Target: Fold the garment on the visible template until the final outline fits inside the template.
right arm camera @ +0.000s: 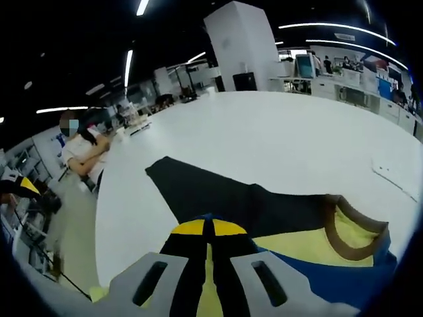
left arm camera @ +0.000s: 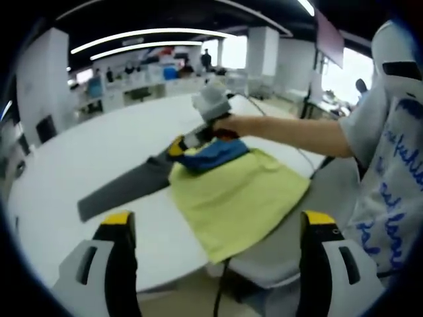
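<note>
In the left gripper view, the left gripper (left arm camera: 215,228) sits nearest, its two yellow-tipped fingers (left arm camera: 119,221) standing wide apart with nothing between them, held back from the edge of the white surface (left arm camera: 99,152). Between them and just beyond lies the garment (left arm camera: 241,195): a yellow panel spread across the near edge of the surface, one corner drooping over the rim. Farther along, the cloth bunches into blue and yellow folds. A dark grey strip, the template (left arm camera: 125,191), lies flat on the surface and runs out from under the garment's far-left side toward the left.

Above the bunched part, the right gripper (left arm camera: 182,145) reaches in from the right, carried by a person's bare forearm (left arm camera: 291,132) stretched nearly level over the surface, the hand wrapped round the handle. Its yellow tips sit at the blue fold where garment and template meet. The person's white printed shirt (left arm camera: 390,172) is at the right edge.

In the right gripper view, the right gripper's fingers (right arm camera: 188,254) are pressed together, their yellow tips meeting on the garment's blue and yellow cloth; whether cloth is pinched between them I cannot tell. Just beyond, the garment's brown-edged neckline (right arm camera: 344,231) lies to the right, and the template stretches away in a dark point. Far off, a seated person (right arm camera: 82,152) leans at the surface's edge.
</note>
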The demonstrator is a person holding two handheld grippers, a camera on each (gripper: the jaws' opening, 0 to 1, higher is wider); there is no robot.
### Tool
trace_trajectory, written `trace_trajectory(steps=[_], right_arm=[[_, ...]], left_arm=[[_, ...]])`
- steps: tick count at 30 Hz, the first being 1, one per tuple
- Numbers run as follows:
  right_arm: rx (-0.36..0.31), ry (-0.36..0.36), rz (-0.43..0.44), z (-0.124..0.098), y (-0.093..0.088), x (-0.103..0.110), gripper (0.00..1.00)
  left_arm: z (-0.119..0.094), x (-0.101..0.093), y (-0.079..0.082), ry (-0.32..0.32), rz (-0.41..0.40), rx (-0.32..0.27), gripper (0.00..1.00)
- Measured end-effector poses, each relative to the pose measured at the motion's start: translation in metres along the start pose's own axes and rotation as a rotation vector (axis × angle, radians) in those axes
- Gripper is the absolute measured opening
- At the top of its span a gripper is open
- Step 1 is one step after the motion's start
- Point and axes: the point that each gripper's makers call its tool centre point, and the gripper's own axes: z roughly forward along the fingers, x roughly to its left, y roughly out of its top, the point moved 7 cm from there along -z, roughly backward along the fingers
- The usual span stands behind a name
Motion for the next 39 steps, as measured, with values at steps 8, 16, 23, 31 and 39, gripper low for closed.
trace_trajectory(steps=[8, 16, 23, 31, 39], right_arm=[[-0.042, 0.016, 0.001, -0.001, 0.007, 0.003, 0.11], [-0.022, -0.013, 0.002, -0.014, -0.008, -0.007, 0.17], [0.013, 0.030, -0.060, -0.002, -0.024, 0.019, 0.17], [0.044, -0.010, -0.149, 0.027, -0.037, 0.029, 0.22], [0.053, -0.075, -0.228, 0.046, -0.013, 0.004, 0.22]], left_arm=[[-0.001, 0.002, -0.002, 0.007, -0.012, -0.013, 0.99], [0.000, 0.005, -0.005, 0.010, -0.028, -0.023, 0.99], [0.003, 0.006, -0.006, 0.001, -0.031, -0.024, 0.99], [-0.002, 0.014, -0.013, 0.006, -0.045, -0.021, 0.99], [-0.006, 0.027, -0.017, 0.001, -0.061, -0.037, 0.99]])
